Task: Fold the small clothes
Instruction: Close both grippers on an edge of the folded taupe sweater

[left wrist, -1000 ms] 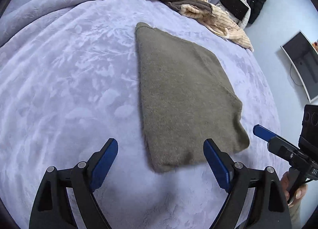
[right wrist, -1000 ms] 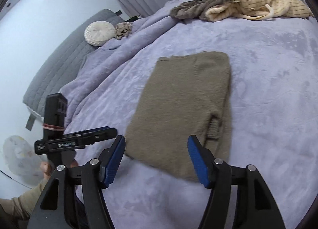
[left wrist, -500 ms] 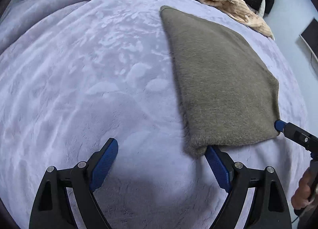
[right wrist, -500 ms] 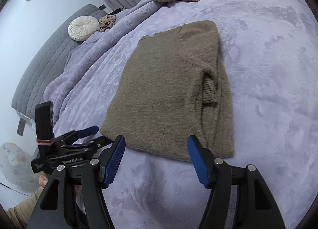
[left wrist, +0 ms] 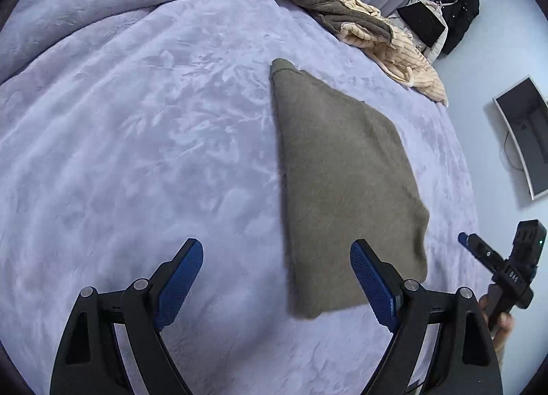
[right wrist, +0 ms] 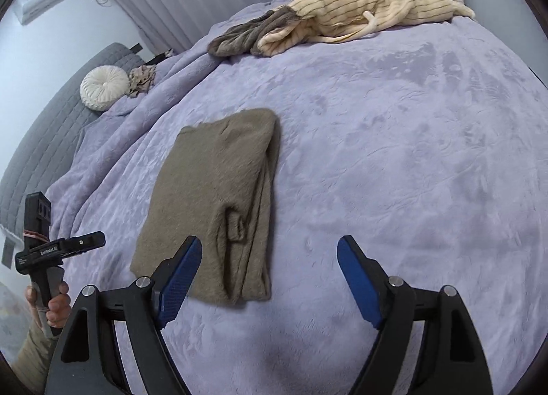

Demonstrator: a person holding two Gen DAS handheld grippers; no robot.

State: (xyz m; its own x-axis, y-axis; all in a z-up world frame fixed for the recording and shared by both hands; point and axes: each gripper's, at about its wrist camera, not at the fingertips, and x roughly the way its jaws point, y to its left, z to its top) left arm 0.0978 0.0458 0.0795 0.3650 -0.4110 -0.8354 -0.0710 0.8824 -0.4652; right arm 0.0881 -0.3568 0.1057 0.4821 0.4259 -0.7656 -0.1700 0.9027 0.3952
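Observation:
An olive-brown knit garment (left wrist: 342, 182) lies folded into a long rectangle on the lilac bedspread (left wrist: 137, 155). In the right wrist view the same garment (right wrist: 219, 196) shows a sleeve cuff tucked along its right edge. My left gripper (left wrist: 277, 275) hangs open above the bedspread by the garment's near left corner, holding nothing. My right gripper (right wrist: 267, 275) hovers over the garment's near right corner with its jaws opening; only the corner of the cloth lies beneath the gap, ungripped. Each gripper also appears in the other's view, held by a hand: right gripper (left wrist: 479, 251), left gripper (right wrist: 82, 241).
A heap of cream striped and grey-brown clothes (right wrist: 342, 14) lies at the bed's far edge. A round white cushion (right wrist: 104, 86) and a small crumpled cloth (right wrist: 142, 78) rest near the grey headboard (right wrist: 44, 141). A monitor (left wrist: 527, 138) stands beyond the bed's right side.
Both grippers drew back from the garment's near edge after closing in on it half a second ago. The right gripper's jaws spread wider and shifted right. The garment lies as before.

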